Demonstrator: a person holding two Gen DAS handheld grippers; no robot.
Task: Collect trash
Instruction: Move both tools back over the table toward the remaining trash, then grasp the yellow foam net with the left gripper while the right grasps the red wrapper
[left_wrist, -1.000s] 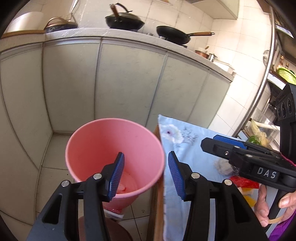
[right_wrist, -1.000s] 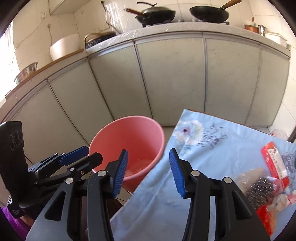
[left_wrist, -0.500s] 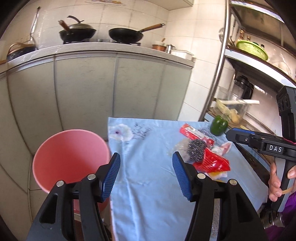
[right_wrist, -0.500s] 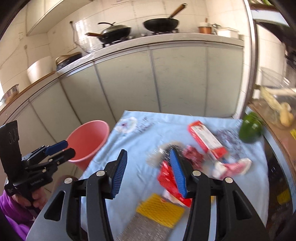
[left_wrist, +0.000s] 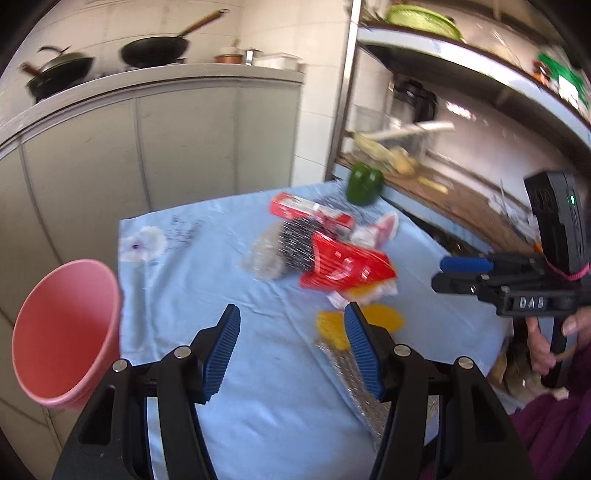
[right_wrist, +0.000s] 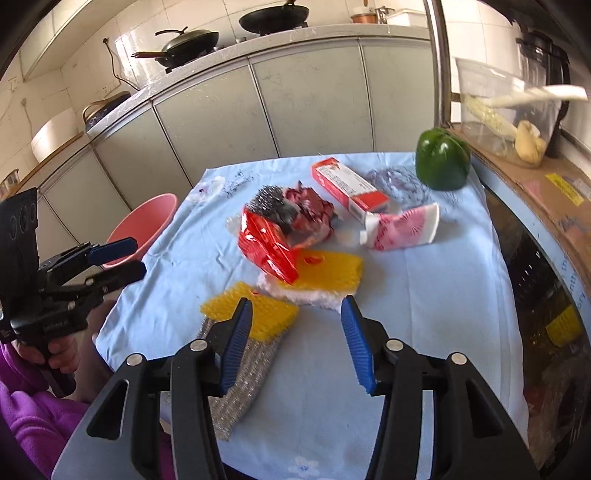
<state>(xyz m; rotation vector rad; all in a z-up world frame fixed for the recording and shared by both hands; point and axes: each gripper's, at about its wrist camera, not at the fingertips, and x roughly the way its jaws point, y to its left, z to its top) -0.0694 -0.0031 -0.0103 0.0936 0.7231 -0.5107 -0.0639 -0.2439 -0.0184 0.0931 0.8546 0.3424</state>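
With both tools empty above the tabletop, I take the step in hand to be choosing and reaching for the first piece of trash. My right hand-held gripper is spread wide and holds nothing; just ahead of its fingertips lie the yellow sponge and, nearer its left finger, the yellow-and-silver scourer. Beyond these sit the red wrapper, the steel wool, the red carton and the pink packet. The green pepper, farthest ahead and to the right, is probably not trash. My left hand-held gripper is likewise wide and empty, with the pink bin to its left, off the tabletop edge. To do this well, I should straddle one loose item, close on its bulk, and lift clear of neighbours. Both tools point forward, tilted slightly down.
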